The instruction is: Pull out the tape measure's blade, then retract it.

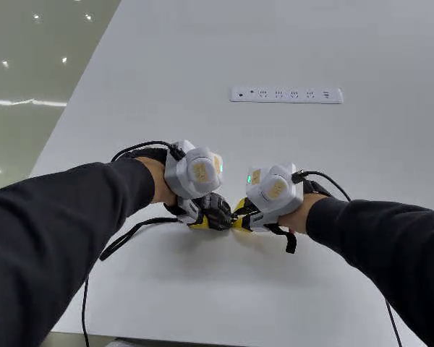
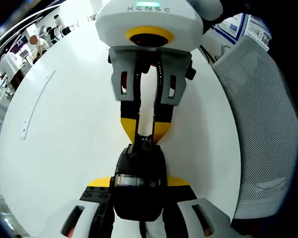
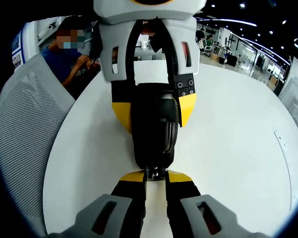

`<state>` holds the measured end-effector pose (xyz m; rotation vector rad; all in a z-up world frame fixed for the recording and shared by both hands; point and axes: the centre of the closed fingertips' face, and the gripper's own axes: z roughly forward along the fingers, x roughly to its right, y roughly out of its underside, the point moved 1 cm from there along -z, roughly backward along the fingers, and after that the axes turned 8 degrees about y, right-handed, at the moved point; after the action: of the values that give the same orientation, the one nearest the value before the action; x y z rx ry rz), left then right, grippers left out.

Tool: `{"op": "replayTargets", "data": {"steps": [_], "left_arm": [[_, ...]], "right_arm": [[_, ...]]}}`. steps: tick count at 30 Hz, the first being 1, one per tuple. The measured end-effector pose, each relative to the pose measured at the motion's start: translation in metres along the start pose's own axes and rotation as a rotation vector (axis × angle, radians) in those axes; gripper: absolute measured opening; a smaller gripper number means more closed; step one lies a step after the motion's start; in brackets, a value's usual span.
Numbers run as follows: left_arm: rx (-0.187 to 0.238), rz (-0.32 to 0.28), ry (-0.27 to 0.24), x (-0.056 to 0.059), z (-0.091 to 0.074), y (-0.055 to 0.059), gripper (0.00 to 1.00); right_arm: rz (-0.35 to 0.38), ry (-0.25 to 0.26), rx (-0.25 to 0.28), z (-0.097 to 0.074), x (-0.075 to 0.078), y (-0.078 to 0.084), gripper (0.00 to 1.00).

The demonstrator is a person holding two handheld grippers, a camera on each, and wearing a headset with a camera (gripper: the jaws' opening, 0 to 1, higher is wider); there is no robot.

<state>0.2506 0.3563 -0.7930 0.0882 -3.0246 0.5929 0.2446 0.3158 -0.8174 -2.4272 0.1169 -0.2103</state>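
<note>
On the white table (image 1: 289,43), in the head view, the left gripper (image 1: 201,215) and right gripper (image 1: 241,219) are meeting nose to nose at the black tape measure (image 1: 218,211). In the left gripper view, the left gripper's jaws are clamping the tape measure's body, blade mouth facing away. In the right gripper view, nearly closed jaws are pinching the blade's hook (image 3: 154,172); the pull is likely lying straight back along that shared line.

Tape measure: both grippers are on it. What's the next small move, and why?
Probably draw the right gripper straight back, away from the left gripper, while holding the left one steady. The left's jaws clamp the black tape measure, and the right's jaws are closed on the blade tip right at the case mouth. Almost no blade appears to be out yet.
</note>
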Motion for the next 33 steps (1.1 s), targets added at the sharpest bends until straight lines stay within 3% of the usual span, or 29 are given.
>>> {"op": "replayTargets", "data": {"steps": [4, 14, 33], "left_arm": [[0.002, -0.018, -0.007, -0.001, 0.000, 0.000, 0.33], [0.017, -0.028, -0.007, -0.001, 0.000, 0.000, 0.34], [0.029, -0.025, -0.016, 0.000, 0.000, 0.000, 0.34]], "right_arm": [[-0.017, 0.006, -0.003, -0.001, 0.001, 0.001, 0.10], [0.038, -0.005, 0.004, -0.011, 0.005, 0.014, 0.11], [-0.003, 0.022, -0.028, -0.021, 0.007, 0.026, 0.11]]}}
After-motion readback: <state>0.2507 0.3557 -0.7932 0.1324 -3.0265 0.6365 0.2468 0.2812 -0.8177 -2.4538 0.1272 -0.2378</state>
